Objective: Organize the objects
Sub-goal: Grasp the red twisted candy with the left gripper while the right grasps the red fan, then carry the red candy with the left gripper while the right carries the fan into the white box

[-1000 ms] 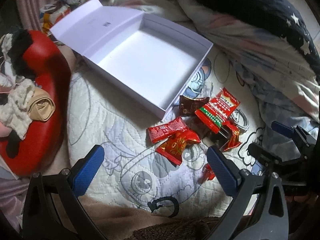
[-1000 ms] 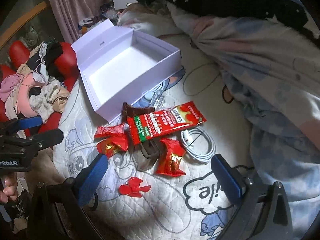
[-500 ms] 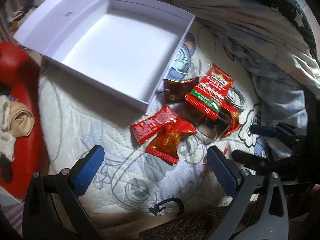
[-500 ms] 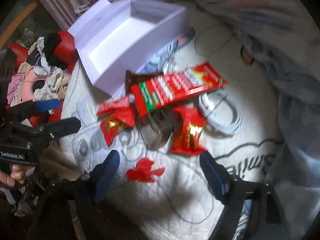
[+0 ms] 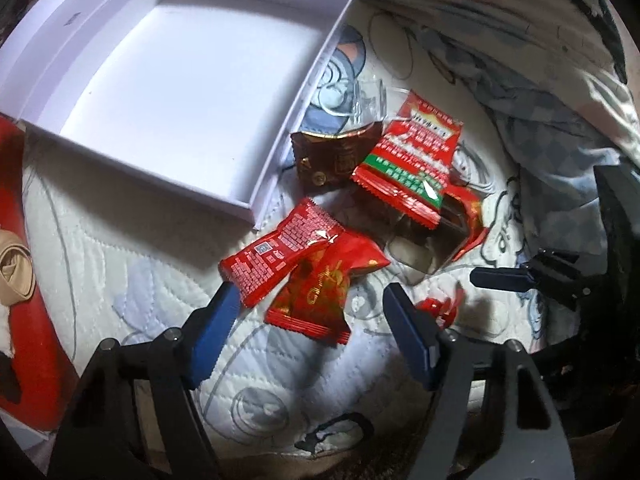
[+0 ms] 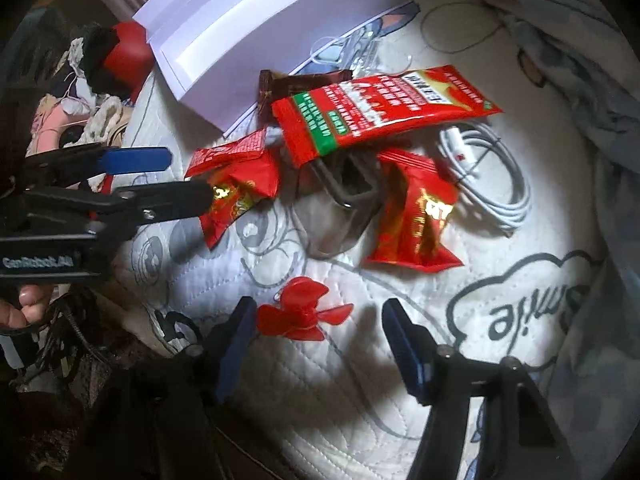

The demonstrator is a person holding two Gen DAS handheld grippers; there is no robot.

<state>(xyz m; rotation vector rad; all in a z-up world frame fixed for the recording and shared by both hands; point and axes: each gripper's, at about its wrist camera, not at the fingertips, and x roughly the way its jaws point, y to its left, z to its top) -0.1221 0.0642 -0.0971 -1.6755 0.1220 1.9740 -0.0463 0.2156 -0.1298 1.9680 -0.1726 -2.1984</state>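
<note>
Left wrist: L gripper (image 5: 312, 304) closing round red snack packets (image 5: 304, 268)

A bed is covered by a white cartoon-printed quilt (image 6: 360, 400), with rumpled blue bedding (image 6: 580, 60) heaped beyond.

- A home bedroom: a white quilted bedspread (image 6: 360, 380) with cartoon prints covers the bed.
- Rumpled star-patterned bedding (image 5: 540, 60) lies beyond the quilt.
- Piled clothes (image 6: 92, 92) sit beside the quilt.
</note>
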